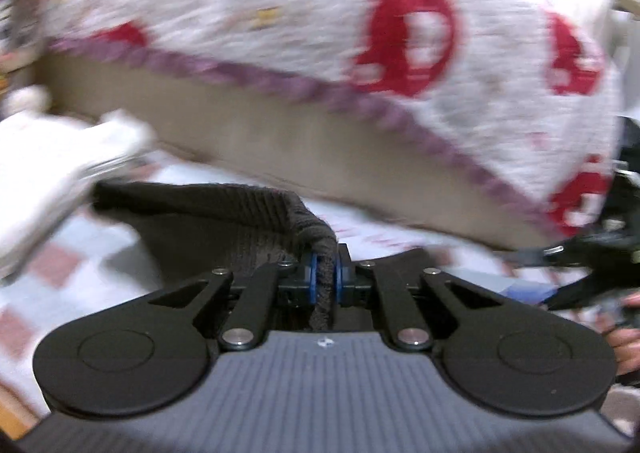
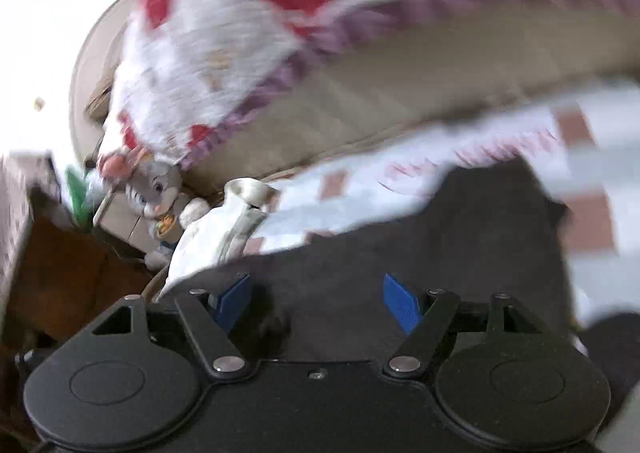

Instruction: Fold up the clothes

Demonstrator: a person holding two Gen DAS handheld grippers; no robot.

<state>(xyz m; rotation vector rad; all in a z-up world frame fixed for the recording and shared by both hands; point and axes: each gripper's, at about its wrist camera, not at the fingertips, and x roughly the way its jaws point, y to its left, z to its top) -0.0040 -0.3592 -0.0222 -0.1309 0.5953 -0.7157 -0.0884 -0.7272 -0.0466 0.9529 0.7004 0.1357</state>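
Garment: a dark charcoal ribbed knit garment (image 1: 208,213), its thick rolled edge bunched into a cord where it is gripped; in the right wrist view it shows as a flat dark sheet (image 2: 460,237), blurred.
Landmark: a checked bedsheet (image 1: 52,265) in pale blue, white and brick-red squares; the garment lies over it, one edge lifted off it.
Left gripper (image 1: 325,271): tilted downward toward the bedsheet, its blue pads (image 1: 310,273) pressed nearly together on the garment's rolled edge, which passes between them and hangs back toward the camera.
Right gripper (image 2: 316,299): angled downward over the bedsheet, blue fingers (image 2: 232,297) spread wide with nothing clamped; the dark garment lies beneath and ahead of the gap, and whether it touches the fingers cannot be told.
Beyond the bedsheet: a white blanket with red figures and a purple border (image 1: 360,53) draped over a beige headboard (image 1: 240,133).
Off the bedsheet's far corner: a grey plush rabbit (image 2: 156,189), beside a white crumpled cloth (image 2: 224,225).
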